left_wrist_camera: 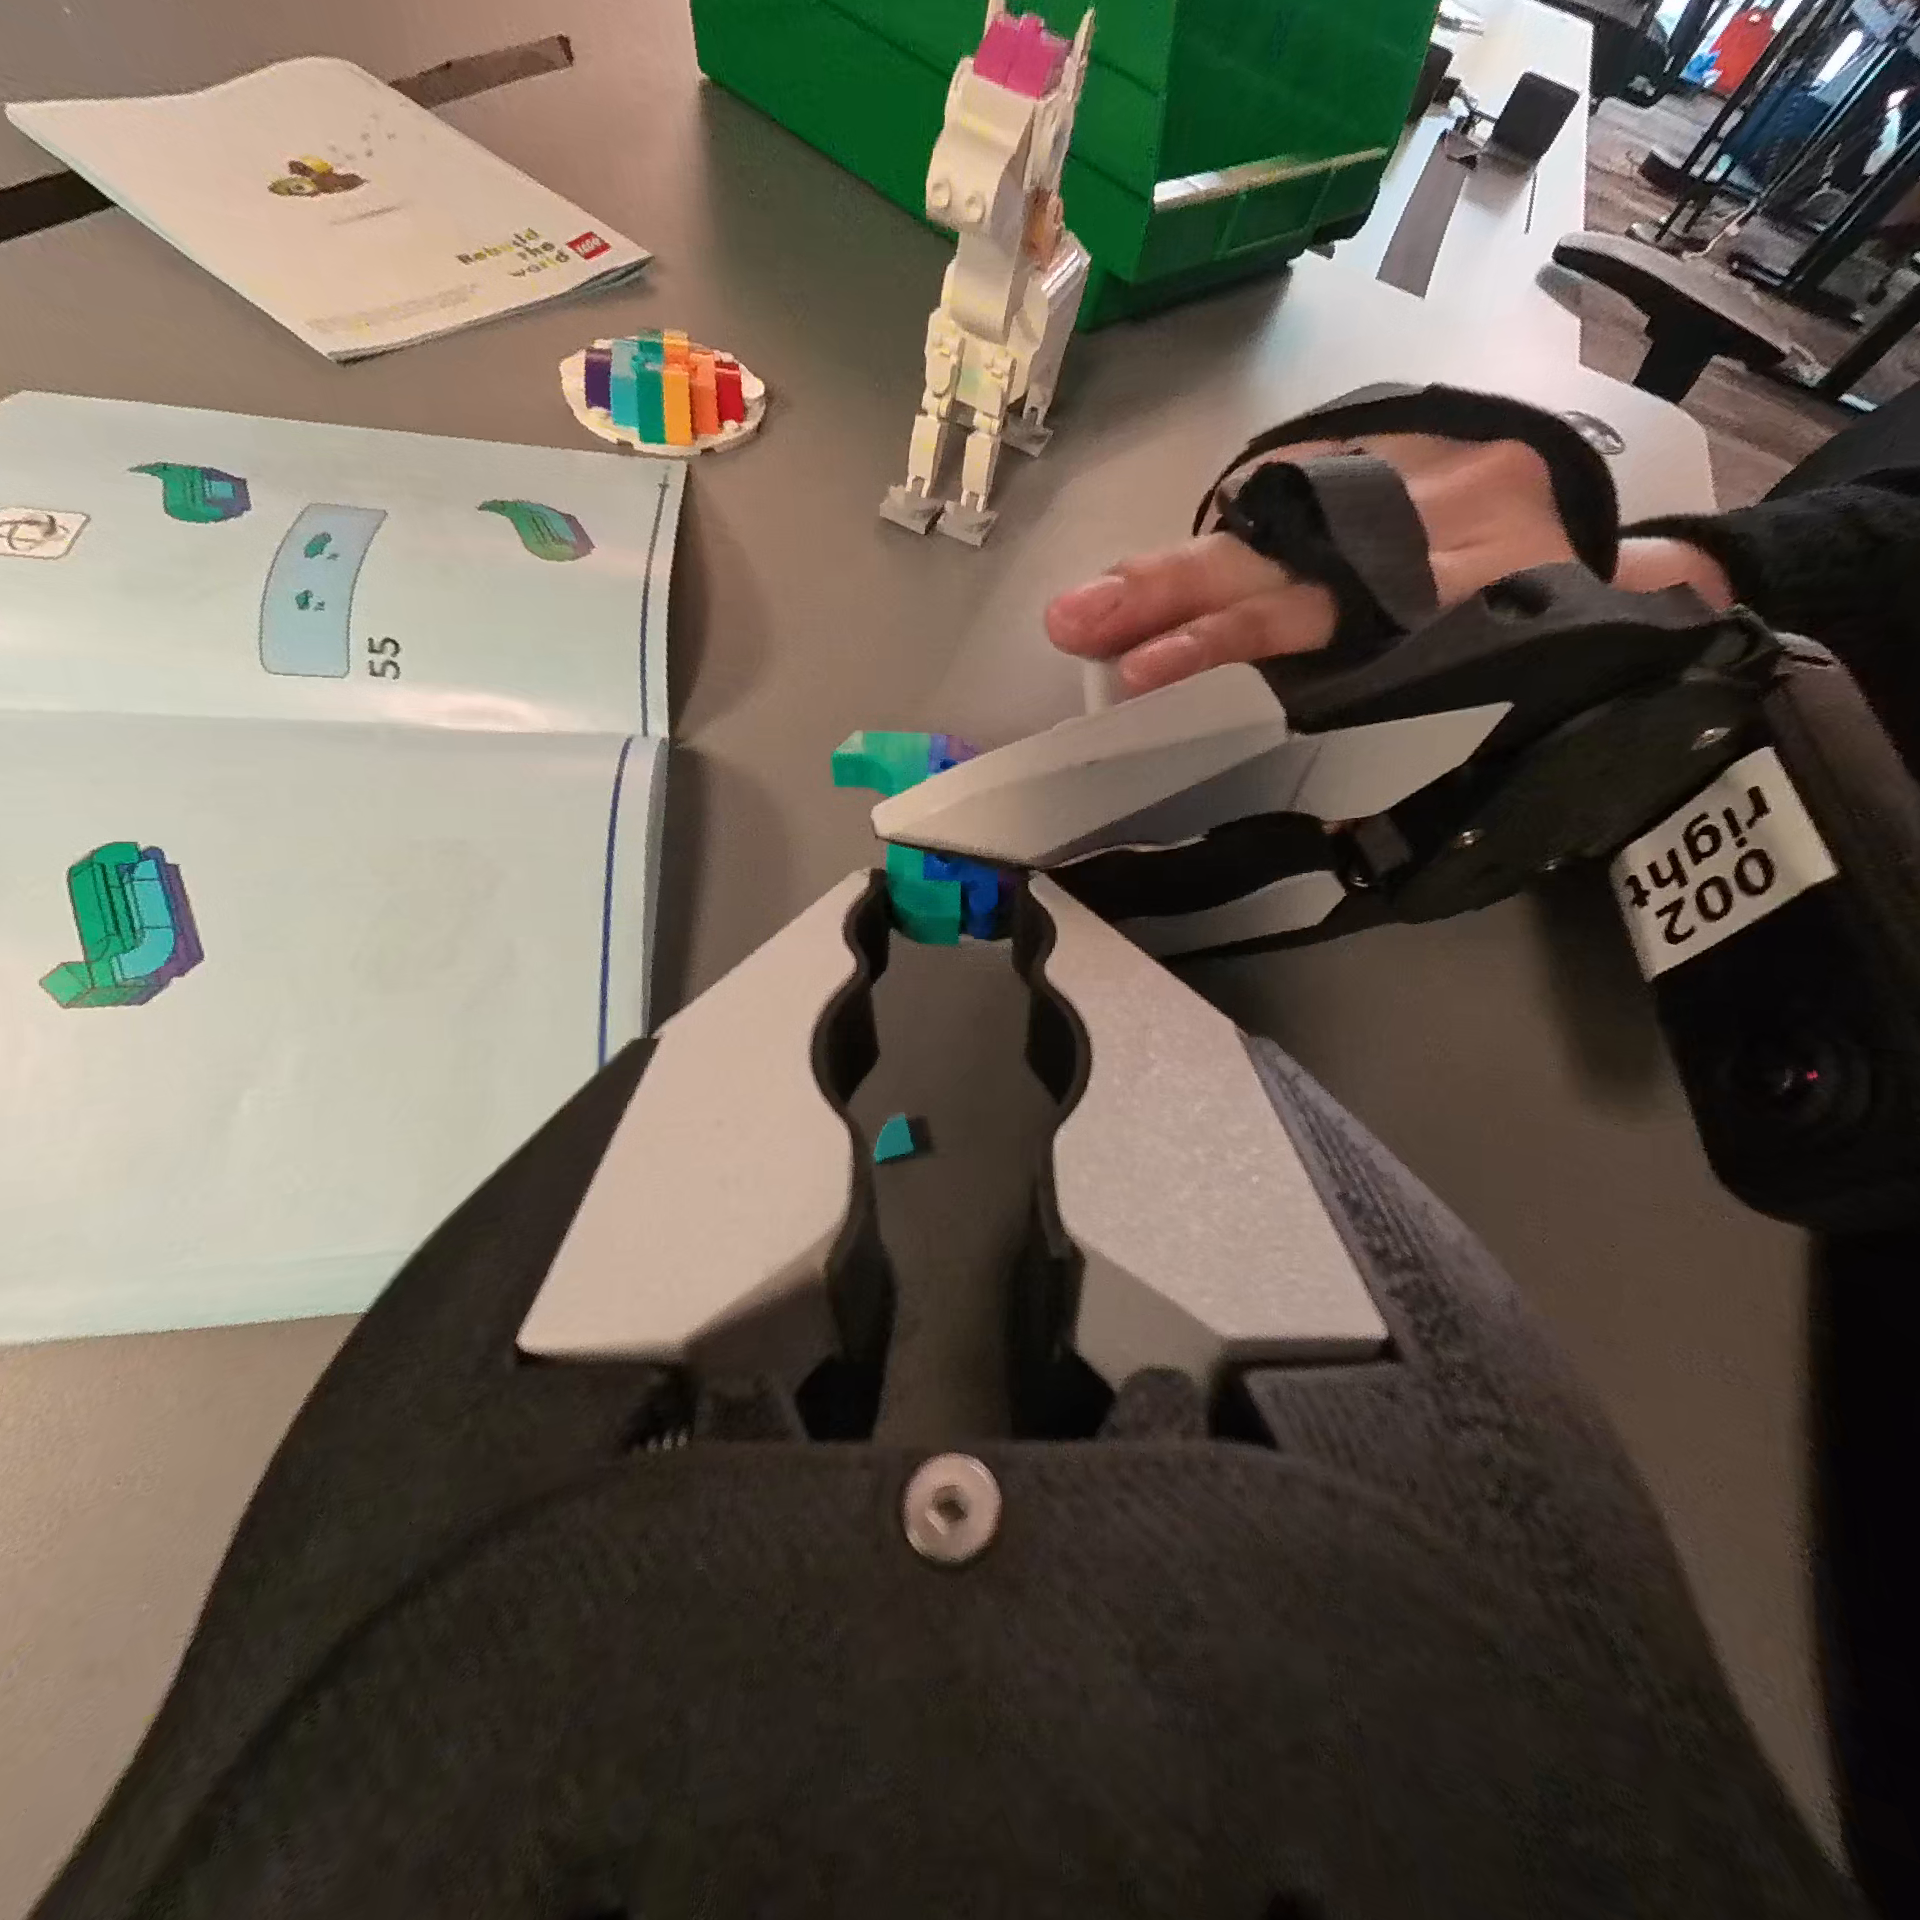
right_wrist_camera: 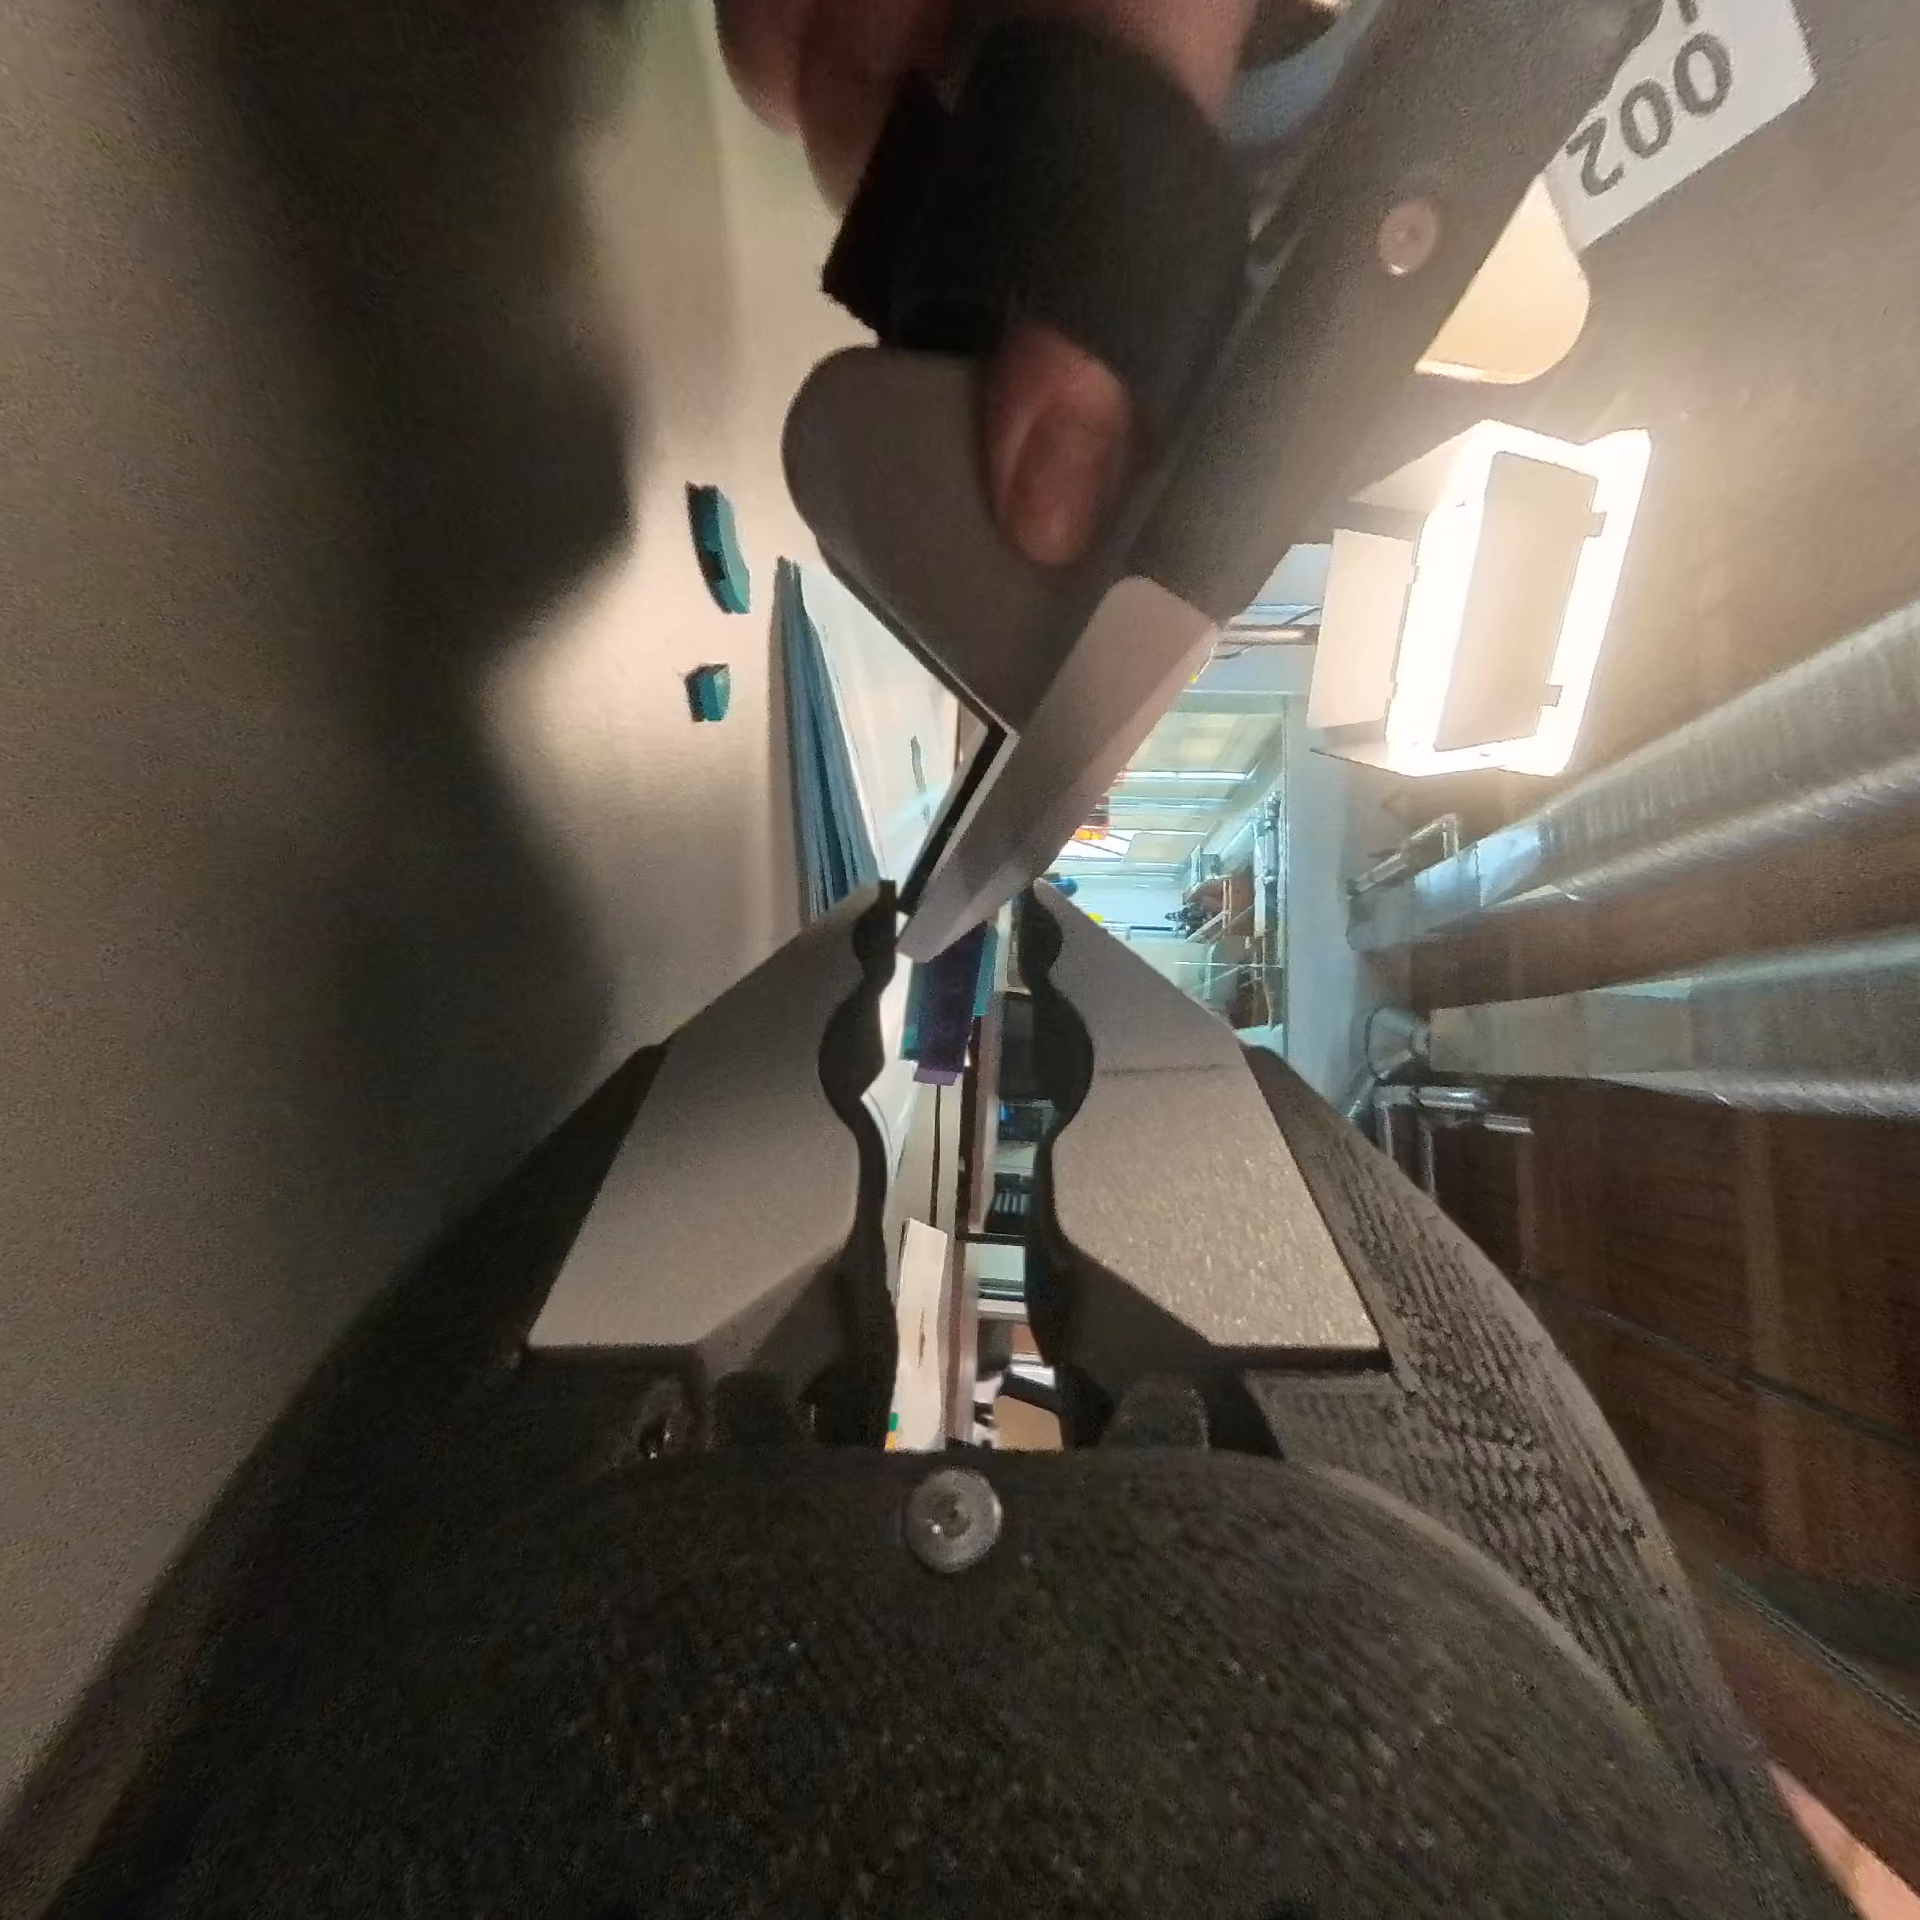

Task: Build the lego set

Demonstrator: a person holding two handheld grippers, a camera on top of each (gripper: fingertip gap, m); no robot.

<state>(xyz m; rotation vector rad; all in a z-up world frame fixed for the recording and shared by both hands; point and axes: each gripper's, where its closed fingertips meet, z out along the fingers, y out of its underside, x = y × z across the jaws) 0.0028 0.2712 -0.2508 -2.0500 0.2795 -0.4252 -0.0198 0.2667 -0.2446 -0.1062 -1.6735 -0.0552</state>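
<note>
A small teal, blue and purple lego assembly [left_wrist_camera: 883,761] is held above the grey table. My left gripper [left_wrist_camera: 954,909] is shut on its lower part. My right gripper [left_wrist_camera: 961,854] comes in from the right, turned on its side, and its jaws straddle the assembly's middle. In the right wrist view the assembly [right_wrist_camera: 945,1013] sits between my right gripper's [right_wrist_camera: 961,906] jaws with a thin gap on one side, and a finger [right_wrist_camera: 1039,748] of the left gripper crosses in front. A loose teal piece [left_wrist_camera: 899,1139] lies on the table under the left gripper.
An open instruction booklet [left_wrist_camera: 312,831] lies at left, a second booklet [left_wrist_camera: 332,197] behind it. A rainbow lego disc [left_wrist_camera: 663,393], a white lego animal [left_wrist_camera: 997,281] and a green box [left_wrist_camera: 1195,125] stand farther back. Two teal pieces [right_wrist_camera: 719,545] lie near the booklet. From either gripper's tips it is about 5 cm to the loose teal piece [left_wrist_camera: 899,1139]. It is also in sight in the right wrist view [right_wrist_camera: 703,690].
</note>
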